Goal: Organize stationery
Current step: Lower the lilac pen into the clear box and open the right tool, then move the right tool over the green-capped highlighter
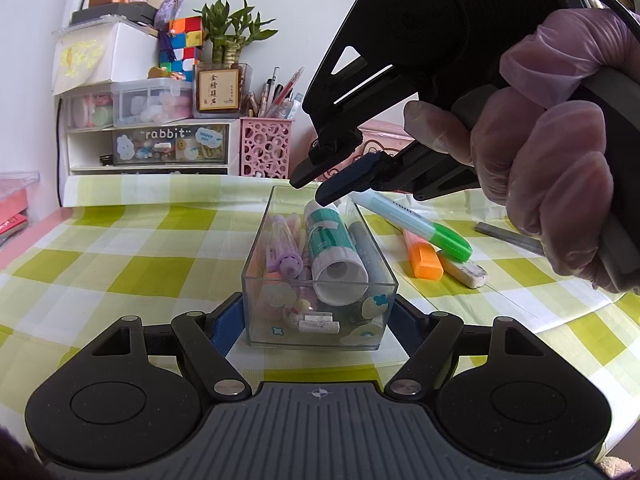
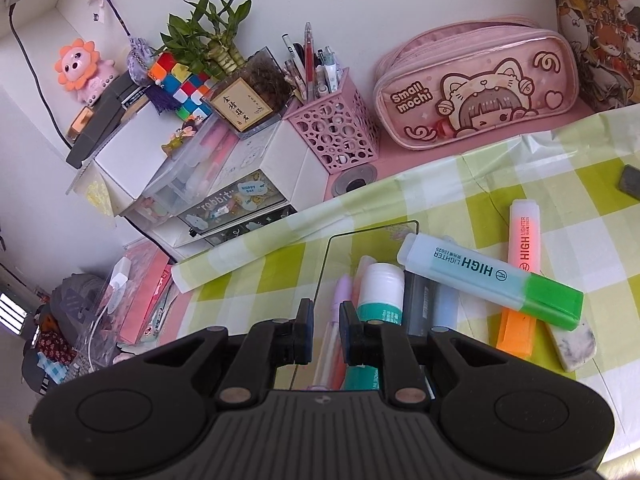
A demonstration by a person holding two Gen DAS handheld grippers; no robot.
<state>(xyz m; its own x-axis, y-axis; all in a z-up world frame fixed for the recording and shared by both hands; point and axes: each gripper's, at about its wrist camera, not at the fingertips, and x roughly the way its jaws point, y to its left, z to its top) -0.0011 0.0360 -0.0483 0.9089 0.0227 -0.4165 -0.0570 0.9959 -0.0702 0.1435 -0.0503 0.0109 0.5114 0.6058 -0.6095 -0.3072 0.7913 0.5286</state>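
Box [image 1: 320, 280] of clear plastic sat at centre frame on the checked cloth [image 1: 140, 248], clamped at its near end between the left gripper [image 1: 318, 320] fingers. Inside lay a glue stick [image 1: 334, 252] and pens. The right gripper [image 2: 325, 332] hung over the box, jaws slightly apart, holding nothing. Green highlighter [image 2: 492, 278] lay right of the box, across the orange one [image 2: 520, 280].

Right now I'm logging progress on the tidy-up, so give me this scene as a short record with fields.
container: clear box on checked cloth
inside: glue stick, purple pen, grey marker
still out: green highlighter lying across orange highlighter, eraser
left gripper: fingers on either side of box
right gripper: above box, nothing held
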